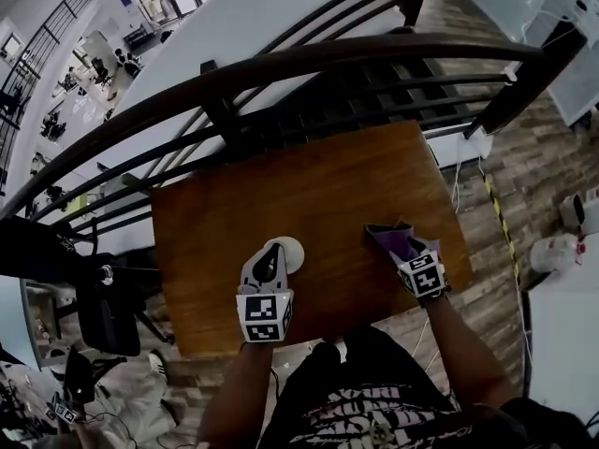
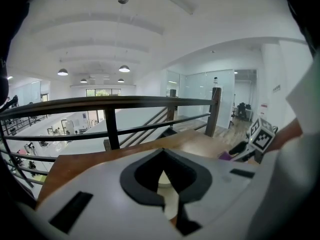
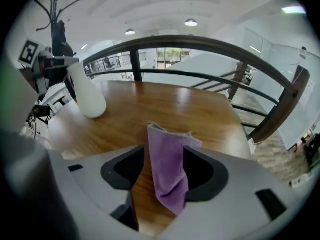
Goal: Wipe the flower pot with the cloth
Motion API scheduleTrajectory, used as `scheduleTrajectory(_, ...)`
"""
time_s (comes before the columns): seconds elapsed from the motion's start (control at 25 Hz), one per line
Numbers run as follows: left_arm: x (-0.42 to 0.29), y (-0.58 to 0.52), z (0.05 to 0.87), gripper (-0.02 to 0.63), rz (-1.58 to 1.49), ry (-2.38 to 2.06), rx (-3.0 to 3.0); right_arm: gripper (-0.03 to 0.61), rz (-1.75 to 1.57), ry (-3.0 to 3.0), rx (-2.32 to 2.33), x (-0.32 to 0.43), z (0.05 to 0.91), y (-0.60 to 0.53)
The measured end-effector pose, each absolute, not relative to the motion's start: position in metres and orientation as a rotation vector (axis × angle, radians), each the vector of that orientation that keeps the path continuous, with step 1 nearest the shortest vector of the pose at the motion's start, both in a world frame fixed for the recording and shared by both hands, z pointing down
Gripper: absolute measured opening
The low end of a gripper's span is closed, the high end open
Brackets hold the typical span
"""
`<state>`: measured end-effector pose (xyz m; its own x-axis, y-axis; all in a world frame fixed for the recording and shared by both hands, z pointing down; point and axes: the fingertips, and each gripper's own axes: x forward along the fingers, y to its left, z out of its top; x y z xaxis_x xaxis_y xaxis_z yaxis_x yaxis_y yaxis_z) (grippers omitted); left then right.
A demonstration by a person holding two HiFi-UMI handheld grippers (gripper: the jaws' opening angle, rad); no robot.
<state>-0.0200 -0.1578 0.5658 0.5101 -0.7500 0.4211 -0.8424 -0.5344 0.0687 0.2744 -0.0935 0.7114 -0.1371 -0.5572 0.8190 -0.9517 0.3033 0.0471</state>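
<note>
A white flower pot (image 1: 292, 251) stands on the wooden table (image 1: 309, 181) near its front edge. My left gripper (image 1: 271, 260) is shut on the pot's upper part; in the left gripper view the pot (image 2: 165, 185) shows white through the narrow gap of the jaws. To the right, my right gripper (image 1: 393, 238) is tipped down over the table with a purple cloth (image 1: 404, 248) at its tip. In the right gripper view the jaws stand apart and the cloth (image 3: 167, 166) hangs loose between them against the right jaw. The pot (image 3: 89, 98) and the left gripper (image 3: 56, 59) show at far left there.
A dark curved railing (image 1: 281, 68) runs along the table's far edge, with a drop to a lower floor beyond. A black chair (image 1: 103, 311) stands left of the table. White containers (image 1: 562, 246) sit on the plank floor at right.
</note>
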Motion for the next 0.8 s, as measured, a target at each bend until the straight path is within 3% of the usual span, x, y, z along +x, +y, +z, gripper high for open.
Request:
scheduleTrajectory(0.36, -0.02, -0.16, 0.564, 0.0, 0.499, -1.329, 2.481, 0.235, 0.58, -1.642, 1.221, 0.285, 0.763, -0.083)
scheduleTrajectory(0.44, -0.017, -0.16, 0.563, 0.0, 0.509, -1.318, 2.478, 0.119, 0.581, -1.639, 1.257, 0.292, 0.759, -0.084)
scheduleTrajectory(0.52, -0.015, -0.16, 0.562, 0.0, 0.513, -1.306, 2.479, 0.085, 0.622, -1.647, 1.282, 0.294, 0.754, -0.084)
scheduleTrajectory(0.8, -0.017, -0.162, 0.558, 0.0, 0.521, -1.308, 2.486, 0.075, 0.686, -1.687, 1.35, 0.293, 0.734, -0.083)
